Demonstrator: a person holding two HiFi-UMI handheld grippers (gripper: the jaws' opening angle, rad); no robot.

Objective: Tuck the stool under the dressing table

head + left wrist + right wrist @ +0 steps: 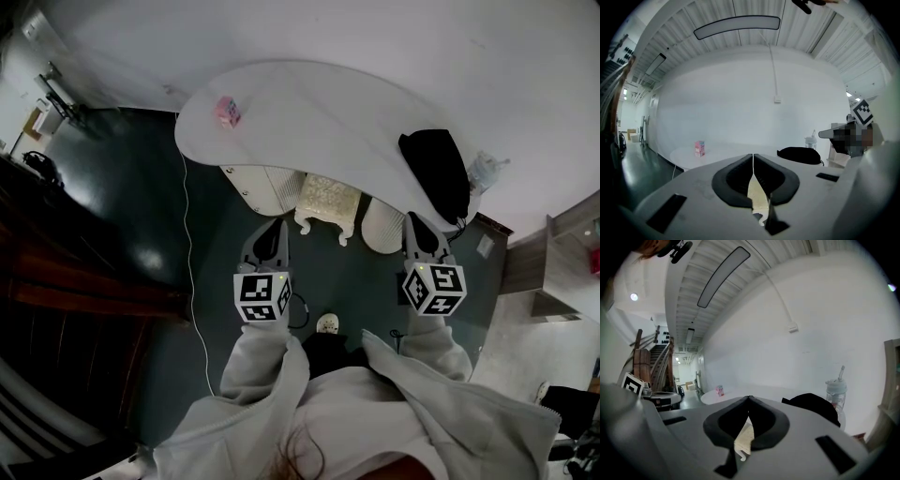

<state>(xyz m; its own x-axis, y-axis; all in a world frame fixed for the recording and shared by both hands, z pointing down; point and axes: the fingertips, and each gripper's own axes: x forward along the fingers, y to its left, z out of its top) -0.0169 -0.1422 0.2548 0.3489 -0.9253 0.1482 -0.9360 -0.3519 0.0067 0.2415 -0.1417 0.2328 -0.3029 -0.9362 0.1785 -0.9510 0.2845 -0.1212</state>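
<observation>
The cream stool [326, 202] with carved legs stands on the dark floor, its far part beneath the edge of the white curved dressing table [309, 94]. My left gripper [275, 228] hovers just left of the stool and is shut, with nothing in it. My right gripper [417, 220] hangs to the stool's right, near the table edge, also shut and empty. In the left gripper view the closed jaws [753, 155] point over the table, with a bit of the stool [758, 197] showing below them. The right gripper view shows its shut jaws [749, 398] above the stool [744, 440].
On the table lie a pink box [228, 112], a black bag [436, 173] and a clear bottle [485, 172]. White drawer units [267, 187] stand beneath it. A white cable [192, 272] runs across the floor. Dark wooden stairs [66, 281] stand left and a shelf [562, 267] right.
</observation>
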